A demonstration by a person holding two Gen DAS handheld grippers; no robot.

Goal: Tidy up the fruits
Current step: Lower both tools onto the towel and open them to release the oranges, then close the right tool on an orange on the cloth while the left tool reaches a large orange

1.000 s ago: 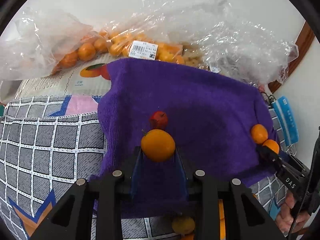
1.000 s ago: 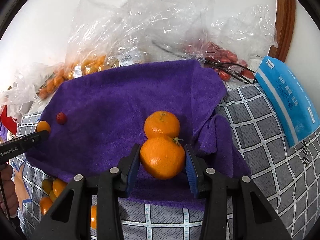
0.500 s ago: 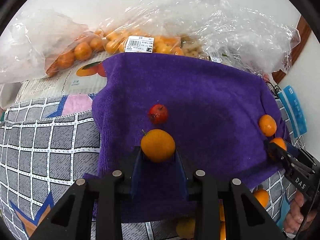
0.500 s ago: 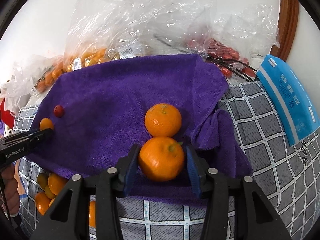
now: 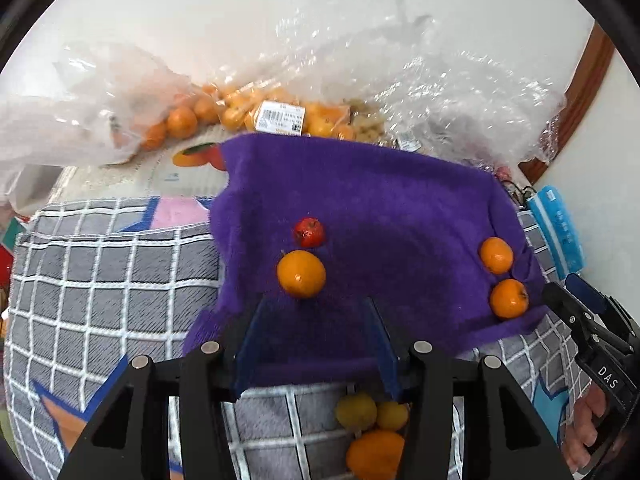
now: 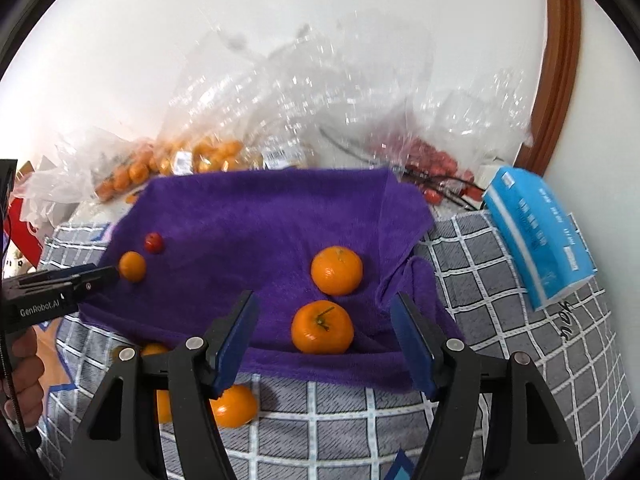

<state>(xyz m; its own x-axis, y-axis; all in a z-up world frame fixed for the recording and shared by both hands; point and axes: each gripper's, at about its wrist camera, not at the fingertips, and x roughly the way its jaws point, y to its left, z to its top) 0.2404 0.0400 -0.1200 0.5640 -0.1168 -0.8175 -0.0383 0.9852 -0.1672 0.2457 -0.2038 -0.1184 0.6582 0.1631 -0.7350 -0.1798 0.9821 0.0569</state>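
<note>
A purple towel (image 5: 380,208) is lying spread over a grey checked cover (image 5: 100,280), and the fruit is sitting on it in two pairs. On the left side, a small orange (image 5: 301,273) is resting just near of a little red fruit (image 5: 309,232), the two almost touching. The left gripper (image 5: 316,340) is hanging just near of that orange with its jaws opening; the blue pads are clear of it and nothing is sitting between them. On the right side, two larger oranges (image 6: 322,327) are lying one behind the other beside a raised fold of towel. The right gripper (image 6: 324,340) is opening too, its pads standing wide on either side of the nearer orange without touching it. Crinkled clear plastic bags (image 6: 280,92) holding more orange fruit are crowding the far edge of the towel against the wall. A blue tissue pack (image 6: 538,236) is lying on the cover to the right. A few loose oranges (image 5: 372,432) are sitting on the cover at the near edge, partly hidden behind the gripper frames.
</note>
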